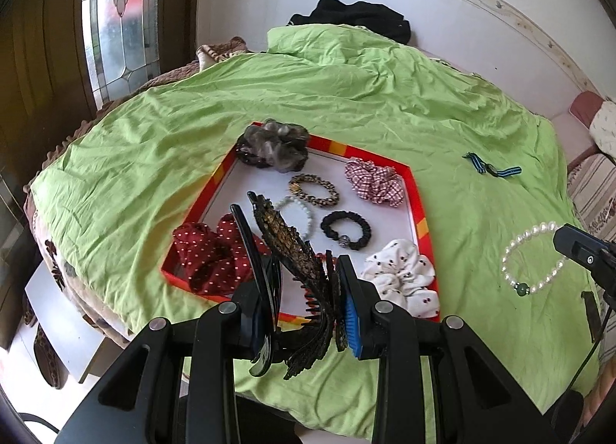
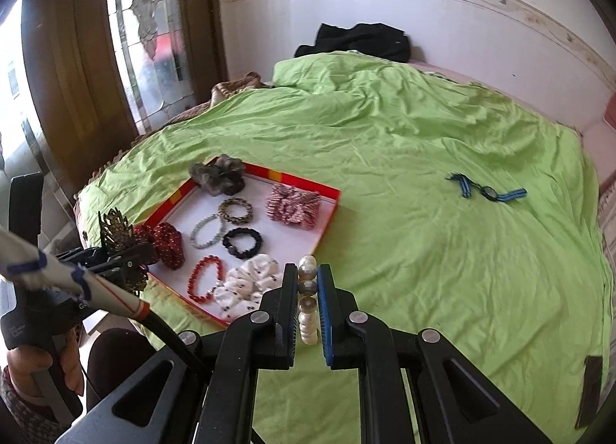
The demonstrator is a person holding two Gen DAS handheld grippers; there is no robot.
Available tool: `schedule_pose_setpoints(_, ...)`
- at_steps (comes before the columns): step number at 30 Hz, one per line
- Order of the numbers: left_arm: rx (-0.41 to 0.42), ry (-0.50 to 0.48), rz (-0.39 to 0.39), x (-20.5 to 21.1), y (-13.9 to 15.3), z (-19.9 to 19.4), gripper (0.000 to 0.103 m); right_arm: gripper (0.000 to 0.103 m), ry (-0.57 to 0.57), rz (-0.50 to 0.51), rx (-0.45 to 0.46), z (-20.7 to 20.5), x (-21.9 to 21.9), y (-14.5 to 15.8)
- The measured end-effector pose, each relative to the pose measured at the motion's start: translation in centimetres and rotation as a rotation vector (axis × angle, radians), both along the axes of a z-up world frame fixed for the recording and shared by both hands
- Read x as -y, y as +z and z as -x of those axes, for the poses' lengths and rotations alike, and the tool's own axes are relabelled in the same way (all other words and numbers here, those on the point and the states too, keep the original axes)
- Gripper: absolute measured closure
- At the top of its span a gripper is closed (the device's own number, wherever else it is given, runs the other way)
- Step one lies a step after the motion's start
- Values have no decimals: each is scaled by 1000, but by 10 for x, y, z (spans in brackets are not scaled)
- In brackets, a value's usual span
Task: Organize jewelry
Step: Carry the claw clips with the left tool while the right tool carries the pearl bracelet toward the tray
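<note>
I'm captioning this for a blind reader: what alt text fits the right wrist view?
A hand-held gripper pinches a pearl bracelet above a green bedsheet. To its left, a red-rimmed tray holds scrunchies and bracelets.

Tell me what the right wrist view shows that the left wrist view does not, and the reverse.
Only the right wrist view shows the red bead bracelet in the tray and a hand gripping the left tool. Only the left wrist view shows the pearl bracelet as a full loop with its green bead. Both show the red-rimmed tray of scrunchies, the blue striped ribbon on the green sheet, and the black hair claw in the left gripper.
</note>
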State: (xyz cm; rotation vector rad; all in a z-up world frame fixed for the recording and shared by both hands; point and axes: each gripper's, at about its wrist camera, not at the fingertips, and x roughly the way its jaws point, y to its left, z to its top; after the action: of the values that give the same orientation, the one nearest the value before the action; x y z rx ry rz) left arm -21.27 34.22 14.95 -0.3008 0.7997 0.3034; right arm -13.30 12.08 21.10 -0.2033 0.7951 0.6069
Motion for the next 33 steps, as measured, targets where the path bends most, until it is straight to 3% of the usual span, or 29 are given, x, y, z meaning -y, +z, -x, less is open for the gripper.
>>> schedule_pose_setpoints(18, 26, 8, 38, -17, 2, 9, 72, 92, 18, 9, -4, 3, -16, -1)
schedule_pose_setpoints(33, 157, -83, 231, -30, 40, 21, 72, 92, -8, -75, -28, 10, 2, -4)
